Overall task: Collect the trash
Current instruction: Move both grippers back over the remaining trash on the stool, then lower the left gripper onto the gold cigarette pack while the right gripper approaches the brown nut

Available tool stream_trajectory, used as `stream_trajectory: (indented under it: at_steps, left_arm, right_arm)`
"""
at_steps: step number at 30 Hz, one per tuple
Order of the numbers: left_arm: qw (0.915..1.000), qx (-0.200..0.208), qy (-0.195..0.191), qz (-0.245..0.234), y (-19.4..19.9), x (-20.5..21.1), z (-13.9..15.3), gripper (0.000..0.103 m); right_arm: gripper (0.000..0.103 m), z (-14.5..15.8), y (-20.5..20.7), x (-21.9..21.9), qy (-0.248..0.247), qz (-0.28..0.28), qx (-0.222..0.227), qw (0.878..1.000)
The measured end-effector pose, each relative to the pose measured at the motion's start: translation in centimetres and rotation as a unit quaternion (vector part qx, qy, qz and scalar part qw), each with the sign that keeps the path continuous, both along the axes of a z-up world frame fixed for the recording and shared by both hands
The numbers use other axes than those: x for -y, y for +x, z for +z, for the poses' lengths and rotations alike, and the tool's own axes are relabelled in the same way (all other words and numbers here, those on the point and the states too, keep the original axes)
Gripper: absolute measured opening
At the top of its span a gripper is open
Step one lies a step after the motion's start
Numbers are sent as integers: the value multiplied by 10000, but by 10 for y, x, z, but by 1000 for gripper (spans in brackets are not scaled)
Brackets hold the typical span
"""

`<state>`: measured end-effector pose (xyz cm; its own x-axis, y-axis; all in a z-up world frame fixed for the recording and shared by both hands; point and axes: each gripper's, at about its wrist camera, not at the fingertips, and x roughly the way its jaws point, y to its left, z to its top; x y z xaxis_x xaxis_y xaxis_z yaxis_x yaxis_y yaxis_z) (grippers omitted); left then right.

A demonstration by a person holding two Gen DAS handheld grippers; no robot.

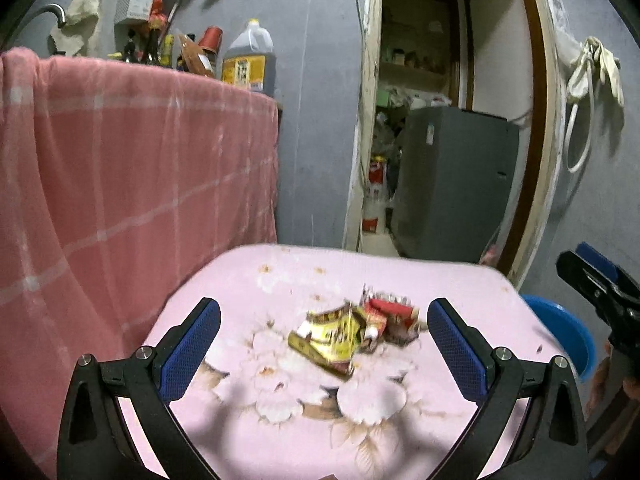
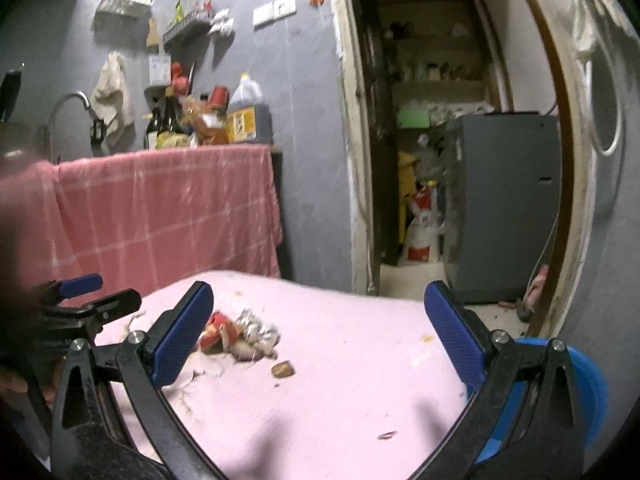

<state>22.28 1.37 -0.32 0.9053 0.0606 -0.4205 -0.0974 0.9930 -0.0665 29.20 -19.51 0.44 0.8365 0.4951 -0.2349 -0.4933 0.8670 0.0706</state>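
Note:
A pile of crumpled wrappers (image 1: 352, 334), yellow and red, lies on the pink flowered table (image 1: 248, 280). My left gripper (image 1: 324, 316) is open and empty, with the pile just beyond and between its fingers. In the right wrist view the same pile (image 2: 240, 336) lies by the left finger of my right gripper (image 2: 318, 304), which is open and empty. A small brown scrap (image 2: 283, 369) and a small red scrap (image 2: 386, 435) lie on the table (image 2: 360, 340) nearer the right gripper. The right gripper also shows in the left wrist view (image 1: 596, 280), and the left gripper in the right wrist view (image 2: 92, 296).
A blue bin (image 2: 588, 384) stands past the table's right edge; it also shows in the left wrist view (image 1: 568, 332). A counter draped in pink checked cloth (image 1: 132, 168) stands to the left, with bottles (image 1: 250, 58) on top. A doorway with a grey appliance (image 1: 452, 184) lies behind.

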Motion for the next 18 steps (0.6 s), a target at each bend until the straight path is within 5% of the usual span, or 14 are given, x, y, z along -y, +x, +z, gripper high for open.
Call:
stream_trajectory:
  at_steps: [12,18]
  left_arm:
    - [9967,-808,-17,-78,20,-6,-22,101]
    - [9933,-1141,-78,-185,33,-9,-29,100]
  right_arm:
    - [101,-23,25,-20,-318,42,-870,9957]
    - [88,-36,41,-39,-649,192,-1345,9886]
